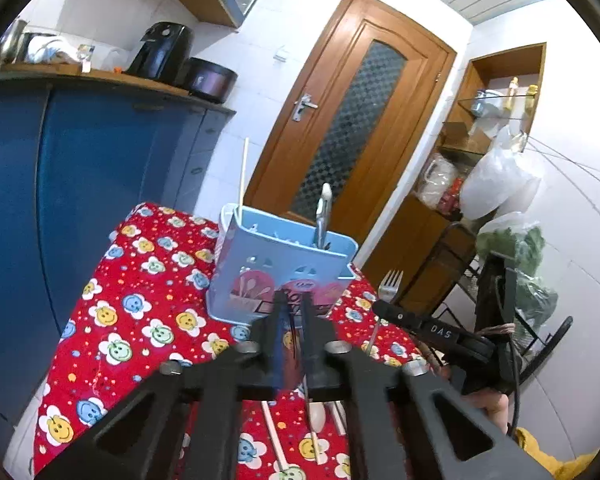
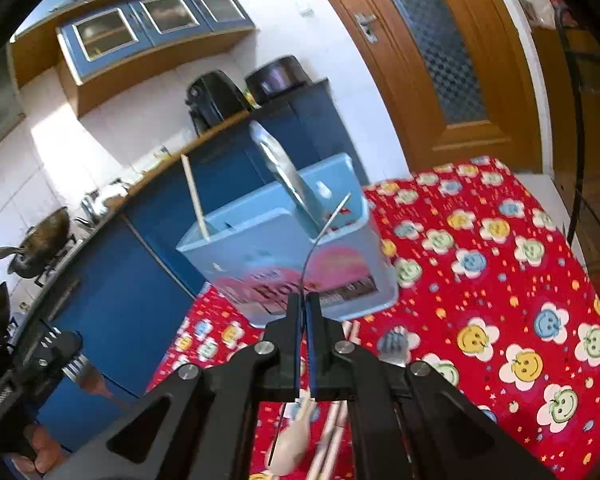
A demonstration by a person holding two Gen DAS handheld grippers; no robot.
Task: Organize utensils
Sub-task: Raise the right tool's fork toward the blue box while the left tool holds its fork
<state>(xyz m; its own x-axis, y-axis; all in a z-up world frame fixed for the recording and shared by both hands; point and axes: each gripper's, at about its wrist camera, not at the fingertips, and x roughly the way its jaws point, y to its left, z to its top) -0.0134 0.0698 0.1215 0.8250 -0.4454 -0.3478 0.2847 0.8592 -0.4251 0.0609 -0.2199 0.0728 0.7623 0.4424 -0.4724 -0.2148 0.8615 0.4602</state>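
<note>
A light blue utensil holder point(image 1: 284, 264) stands on the red flowered tablecloth point(image 1: 140, 312); it also shows in the right wrist view point(image 2: 284, 256). It holds a chopstick point(image 1: 243, 176) and a metal utensil point(image 1: 323, 216). My left gripper point(image 1: 294, 300) is shut on a dark utensil handle point(image 1: 288, 352), just in front of the holder. My right gripper point(image 2: 303, 300) is shut on a metal fork point(image 1: 389, 286), seen edge-on in its own view point(image 2: 324, 232), with the tines up beside the holder's rim.
Chopsticks point(image 1: 272, 432), a white spoon point(image 2: 296, 436) and another fork point(image 2: 394, 344) lie on the cloth near me. Blue cabinets point(image 1: 80, 200) stand left of the table, a wooden door point(image 1: 352, 120) behind it, a rack with bags point(image 1: 500, 200) on the right.
</note>
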